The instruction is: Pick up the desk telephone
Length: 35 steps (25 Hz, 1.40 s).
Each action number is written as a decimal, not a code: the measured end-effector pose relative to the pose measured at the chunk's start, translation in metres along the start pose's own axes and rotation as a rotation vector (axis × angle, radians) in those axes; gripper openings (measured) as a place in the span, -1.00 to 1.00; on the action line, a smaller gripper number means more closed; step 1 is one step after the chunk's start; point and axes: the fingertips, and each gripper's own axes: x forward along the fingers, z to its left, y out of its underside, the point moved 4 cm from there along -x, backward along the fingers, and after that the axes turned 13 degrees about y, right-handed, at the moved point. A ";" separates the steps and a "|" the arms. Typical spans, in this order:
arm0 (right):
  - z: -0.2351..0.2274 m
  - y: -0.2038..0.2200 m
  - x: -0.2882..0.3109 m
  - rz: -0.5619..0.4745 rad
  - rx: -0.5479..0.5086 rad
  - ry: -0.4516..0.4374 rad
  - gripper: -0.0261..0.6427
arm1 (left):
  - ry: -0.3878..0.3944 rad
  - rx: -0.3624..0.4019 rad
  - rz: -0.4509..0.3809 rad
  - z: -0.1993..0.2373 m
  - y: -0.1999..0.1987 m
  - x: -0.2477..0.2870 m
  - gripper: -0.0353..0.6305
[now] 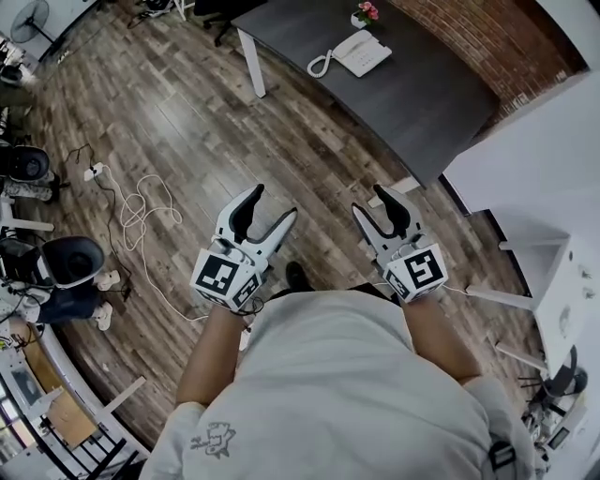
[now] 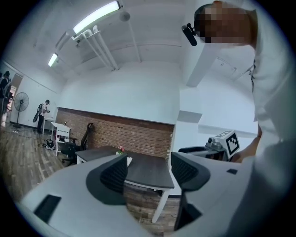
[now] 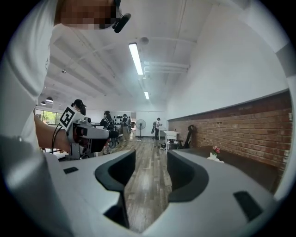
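The white desk telephone point(image 1: 361, 52) with its coiled cord lies near the far end of a dark grey desk point(image 1: 422, 103), well ahead of both grippers. My left gripper point(image 1: 275, 203) and right gripper point(image 1: 372, 199) are held side by side over the wooden floor, both open with nothing between the jaws. In the left gripper view the gripper point(image 2: 149, 172) points level at the desk point(image 2: 99, 153). The right gripper point(image 3: 150, 173) points along the floor, with the desk point(image 3: 252, 164) at its right. I cannot make out the telephone in either gripper view.
A small pink flower pot point(image 1: 364, 14) stands behind the phone. White cables point(image 1: 141, 211) lie on the floor at left, near office chairs point(image 1: 67, 262). White furniture point(image 1: 562, 272) stands at right, a brick wall point(image 1: 497, 37) behind the desk. People point(image 3: 108, 121) stand far off.
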 end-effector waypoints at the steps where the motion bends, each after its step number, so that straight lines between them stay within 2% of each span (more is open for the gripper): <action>1: 0.002 0.000 0.005 0.004 0.003 0.007 -0.30 | 0.006 0.004 0.005 0.006 -0.002 0.000 0.04; 8: 0.008 0.004 0.033 0.018 0.023 0.008 -0.23 | 0.014 0.016 0.007 0.034 -0.008 0.002 0.12; 14: -0.006 0.010 0.064 0.027 0.075 -0.003 -0.23 | -0.009 0.021 0.015 0.057 -0.012 0.014 0.12; 19: -0.027 0.008 0.107 0.019 0.068 -0.028 -0.23 | -0.034 0.019 0.024 0.086 -0.015 0.036 0.12; 24: -0.064 0.012 0.153 0.029 0.082 -0.046 -0.23 | -0.051 -0.003 0.019 0.125 -0.022 0.078 0.12; 35: -0.175 0.016 0.217 0.063 0.127 -0.034 -0.24 | 0.014 0.008 0.046 0.176 -0.047 0.213 0.12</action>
